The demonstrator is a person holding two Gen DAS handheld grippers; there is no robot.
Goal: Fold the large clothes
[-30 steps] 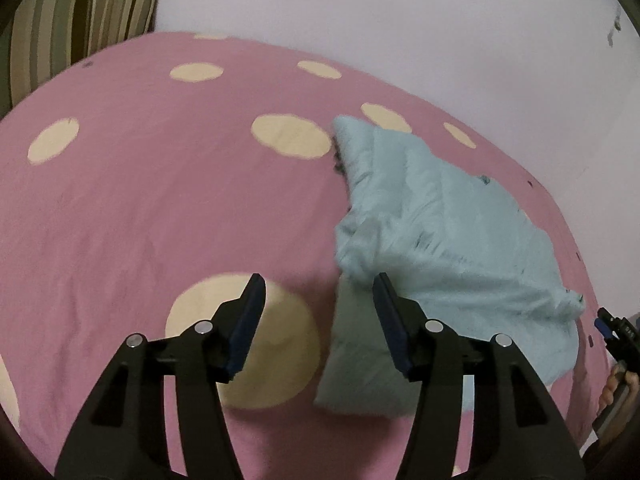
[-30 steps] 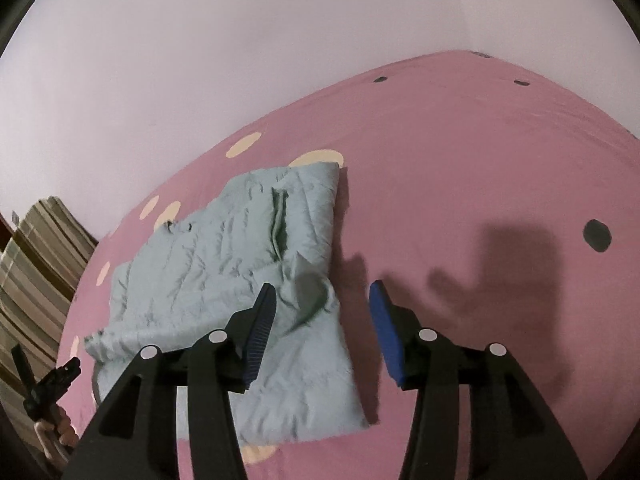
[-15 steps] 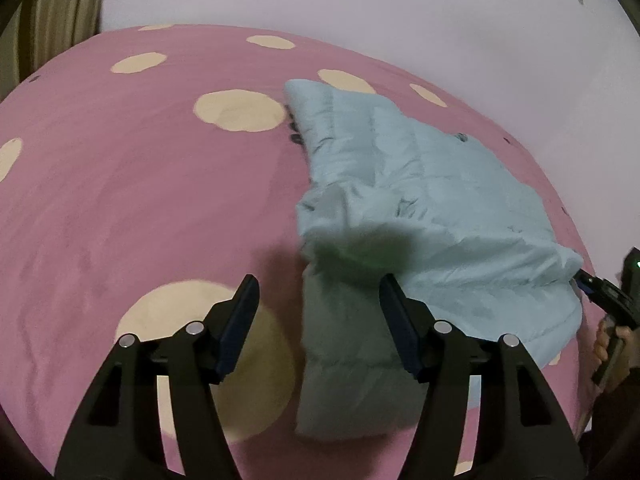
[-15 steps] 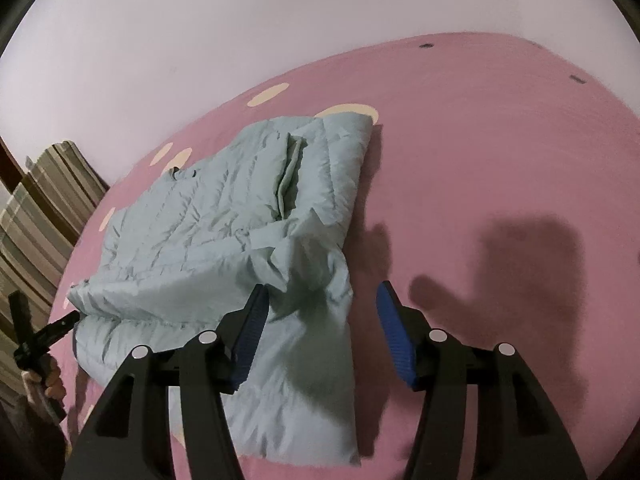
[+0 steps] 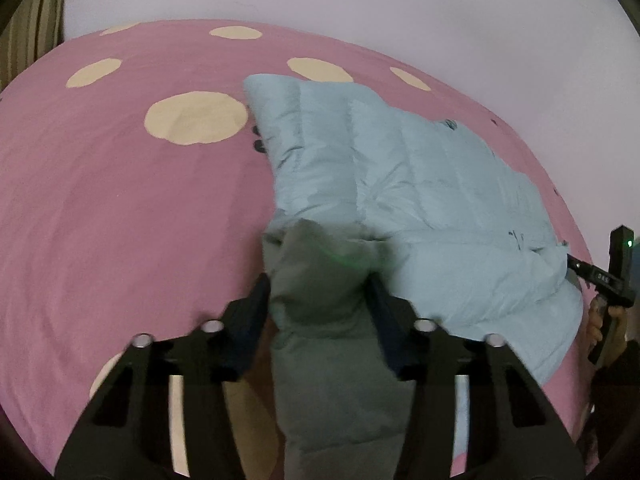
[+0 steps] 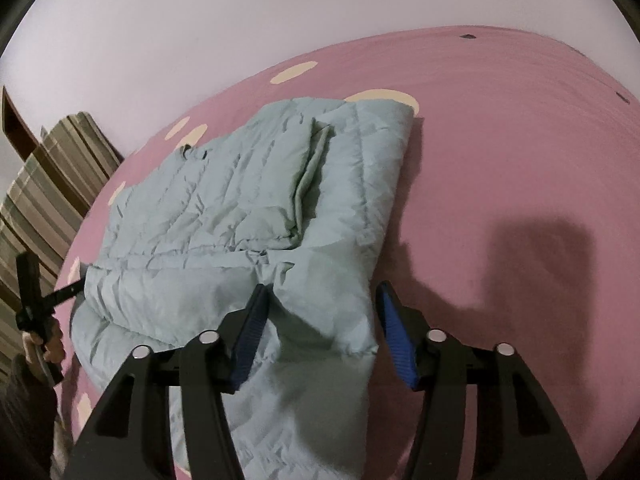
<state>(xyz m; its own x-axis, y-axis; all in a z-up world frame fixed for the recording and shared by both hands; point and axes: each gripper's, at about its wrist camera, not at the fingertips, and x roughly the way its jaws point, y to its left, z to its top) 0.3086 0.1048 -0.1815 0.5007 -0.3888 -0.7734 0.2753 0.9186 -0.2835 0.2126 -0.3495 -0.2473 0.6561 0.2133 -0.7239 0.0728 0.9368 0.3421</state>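
Note:
A pale blue quilted puffer jacket (image 5: 420,184) lies partly folded on a pink bedspread (image 5: 120,208) with cream dots. My left gripper (image 5: 320,300) is open, its fingers either side of a raised fold at the jacket's near left corner. In the right wrist view the jacket (image 6: 224,216) fills the centre left. My right gripper (image 6: 320,320) is open, straddling the jacket's near right corner, not closed on it. The other gripper shows at the frame edge in each view (image 5: 616,276) (image 6: 32,300).
A pale wall (image 5: 360,8) rises behind the bed. Striped fabric (image 6: 44,184) stands off the bed's left side in the right wrist view. Bare pink bedspread (image 6: 520,168) extends to the right of the jacket, with my gripper's shadow on it.
Both grippers have moved forward and down onto the jacket; its near corners now sit between the open fingers. The jacket looks larger and closer in both views.

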